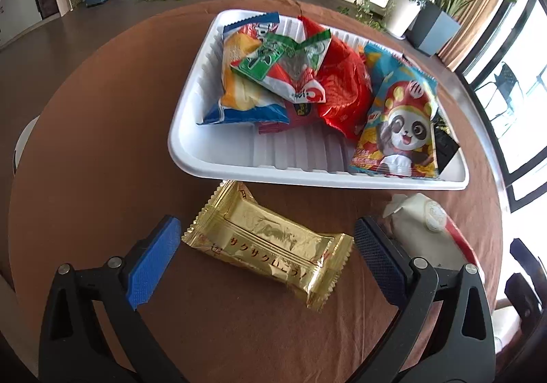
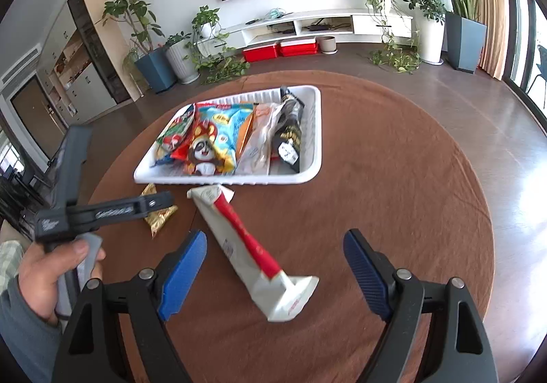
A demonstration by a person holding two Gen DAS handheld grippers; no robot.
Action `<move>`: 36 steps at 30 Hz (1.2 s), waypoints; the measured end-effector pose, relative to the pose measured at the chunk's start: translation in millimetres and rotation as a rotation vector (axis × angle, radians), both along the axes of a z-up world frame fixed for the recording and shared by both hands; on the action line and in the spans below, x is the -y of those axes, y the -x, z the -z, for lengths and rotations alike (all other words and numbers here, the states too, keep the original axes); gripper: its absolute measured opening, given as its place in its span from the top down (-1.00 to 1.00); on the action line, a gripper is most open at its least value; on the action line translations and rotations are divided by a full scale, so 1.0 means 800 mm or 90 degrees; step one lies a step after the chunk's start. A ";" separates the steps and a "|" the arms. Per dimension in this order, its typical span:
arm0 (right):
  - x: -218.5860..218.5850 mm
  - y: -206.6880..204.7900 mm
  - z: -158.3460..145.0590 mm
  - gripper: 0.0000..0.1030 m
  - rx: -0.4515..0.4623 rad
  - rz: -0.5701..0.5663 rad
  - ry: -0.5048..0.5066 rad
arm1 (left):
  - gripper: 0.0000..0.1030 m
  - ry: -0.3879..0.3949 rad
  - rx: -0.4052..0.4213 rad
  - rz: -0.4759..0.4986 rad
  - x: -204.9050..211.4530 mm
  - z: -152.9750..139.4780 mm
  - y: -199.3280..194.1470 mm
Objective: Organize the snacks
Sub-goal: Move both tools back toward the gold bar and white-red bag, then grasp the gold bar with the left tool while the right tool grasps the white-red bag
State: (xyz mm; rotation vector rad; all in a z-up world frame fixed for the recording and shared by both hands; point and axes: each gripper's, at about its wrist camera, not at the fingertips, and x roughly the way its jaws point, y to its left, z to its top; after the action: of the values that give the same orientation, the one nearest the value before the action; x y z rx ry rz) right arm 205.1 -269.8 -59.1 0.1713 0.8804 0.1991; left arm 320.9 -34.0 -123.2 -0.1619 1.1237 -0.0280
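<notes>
Your left gripper [image 1: 266, 246] has its fingers spread wide either side of the shiny gold foil snack bar [image 1: 270, 243] lying flat on the brown round tabletop [image 1: 85, 144], clamping nothing. Your right gripper [image 2: 275, 256] is likewise wide open over the long white-and-red snack packet [image 2: 246, 246], holding nothing. Beyond both, the white ribbed plastic tray [image 1: 191, 157] holds several bright snack bags.

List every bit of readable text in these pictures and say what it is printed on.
"サクサク", the rest unclear: shiny gold foil snack wrapper on the brown tablecloth.
Lettering on the green and red packet in the white plastic tray: upside down, unreadable.
Print on the panda-picture bag, the white and red packet, the black bag: too small.
</notes>
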 end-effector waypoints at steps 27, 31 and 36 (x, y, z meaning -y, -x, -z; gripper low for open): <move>-0.031 0.019 0.002 -0.64 -0.003 -0.037 0.033 | -0.95 -0.071 -0.002 0.046 -0.035 0.000 0.026; -0.043 0.011 0.000 -0.64 0.005 -0.082 0.071 | -0.94 -0.085 -0.011 0.054 -0.031 0.011 0.003; -0.048 -0.010 0.015 -0.64 -0.029 -0.123 0.099 | -0.65 -0.091 -0.012 0.061 -0.033 0.024 -0.004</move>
State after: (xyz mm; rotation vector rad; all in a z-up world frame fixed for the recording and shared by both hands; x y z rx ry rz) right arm 212.9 -231.6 -70.8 -0.0544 0.9545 0.3074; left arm 324.1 -7.6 -142.6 0.0200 1.1475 -0.0315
